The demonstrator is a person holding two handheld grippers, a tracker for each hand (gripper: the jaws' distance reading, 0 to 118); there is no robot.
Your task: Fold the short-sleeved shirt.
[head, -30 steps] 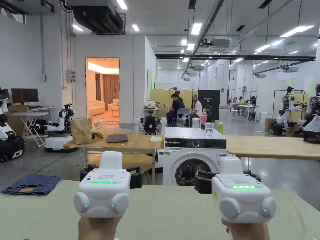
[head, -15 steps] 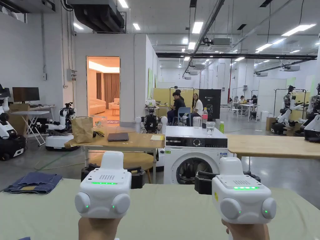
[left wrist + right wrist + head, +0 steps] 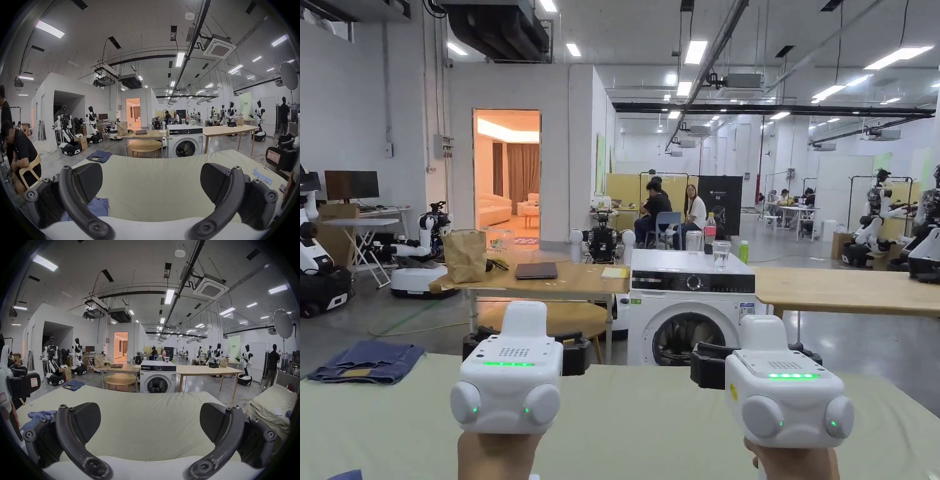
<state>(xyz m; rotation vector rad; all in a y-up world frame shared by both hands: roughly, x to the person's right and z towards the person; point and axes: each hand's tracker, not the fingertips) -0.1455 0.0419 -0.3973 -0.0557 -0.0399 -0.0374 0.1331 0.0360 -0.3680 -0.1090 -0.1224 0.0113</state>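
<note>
Little has shifted since the earlier frames: both devices stay raised side by side over the pale green cloth-covered table (image 3: 650,406), and only the camera has tipped slightly. In its own view the left gripper (image 3: 151,183) has its black ribbed jaws spread wide with nothing between them; the right gripper (image 3: 150,421) has its jaws equally parted and empty. A crumpled light blue short-sleeved shirt (image 3: 99,207) lies on the table at the near left, below the left gripper, untouched. Folded dark blue denim jeans (image 3: 365,362) rest at the table's far left corner. Beyond stands a white front-loading washing machine (image 3: 687,312).
</note>
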